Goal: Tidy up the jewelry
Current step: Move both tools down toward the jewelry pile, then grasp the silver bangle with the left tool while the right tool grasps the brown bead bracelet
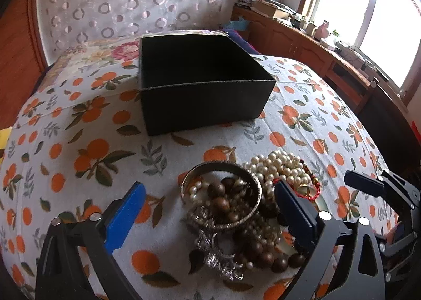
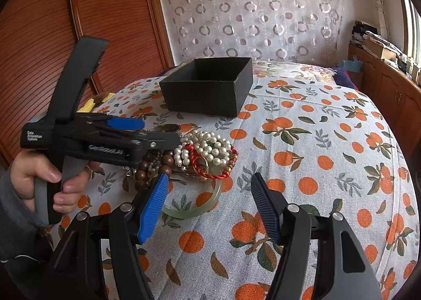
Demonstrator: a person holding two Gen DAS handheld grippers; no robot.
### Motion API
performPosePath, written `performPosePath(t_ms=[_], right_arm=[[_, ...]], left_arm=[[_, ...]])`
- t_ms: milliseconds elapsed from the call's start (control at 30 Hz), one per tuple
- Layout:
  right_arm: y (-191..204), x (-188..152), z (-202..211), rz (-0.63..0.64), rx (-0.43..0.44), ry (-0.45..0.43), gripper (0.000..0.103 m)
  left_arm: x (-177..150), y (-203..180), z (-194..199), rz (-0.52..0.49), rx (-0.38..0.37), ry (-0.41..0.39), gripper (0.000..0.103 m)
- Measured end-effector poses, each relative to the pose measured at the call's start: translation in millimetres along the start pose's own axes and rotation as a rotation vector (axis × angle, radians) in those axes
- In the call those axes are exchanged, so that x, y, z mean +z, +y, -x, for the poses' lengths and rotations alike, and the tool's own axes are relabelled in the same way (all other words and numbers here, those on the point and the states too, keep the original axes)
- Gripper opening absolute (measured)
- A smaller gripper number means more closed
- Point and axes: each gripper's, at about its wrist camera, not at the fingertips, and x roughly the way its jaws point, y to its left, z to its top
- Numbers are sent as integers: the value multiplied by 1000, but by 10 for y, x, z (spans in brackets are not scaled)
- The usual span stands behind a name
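Both jaws apart, the left hand-held gripper (image 1: 208,210) straddles the jewelry pile (image 1: 244,205) while the right hand-held gripper (image 2: 210,207) hovers near, empty.

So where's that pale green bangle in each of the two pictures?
Left wrist view: only a sliver of the pale green bangle shows, lower right, behind the right-hand finger of the open left gripper.
Right wrist view: lower centre, its arc on the cloth below the pile.
Shared landmark: the pearl strand, just beyond the bangle.
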Motion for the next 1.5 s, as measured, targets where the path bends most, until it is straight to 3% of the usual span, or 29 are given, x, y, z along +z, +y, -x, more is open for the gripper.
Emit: performPosePath(t_ms=[133, 200, 500, 667, 867, 1400, 1500], right_arm=[[5, -1, 6, 2, -3, -4, 68], [6, -2, 6, 1, -3, -3, 68], [64, 2, -20, 38, -11, 18, 67], [221, 25, -75, 102, -17, 42, 43], [383, 130, -100, 120, 41, 49, 32], [408, 172, -328, 63, 82, 167, 29], [435, 177, -344, 73, 108, 181, 19]], left_arm=[[16, -34, -37, -15, -8, -2, 71], [-6, -46, -13, -20, -19, -10, 56], [-185, -47, 313, -20, 33, -83, 56], [-308, -9, 553, -10, 71, -134, 56], [-385, 51, 708, 11, 94, -172, 56], [-490, 150, 799, 41, 100, -201, 56], [-495, 143, 801, 41, 100, -202, 56]])
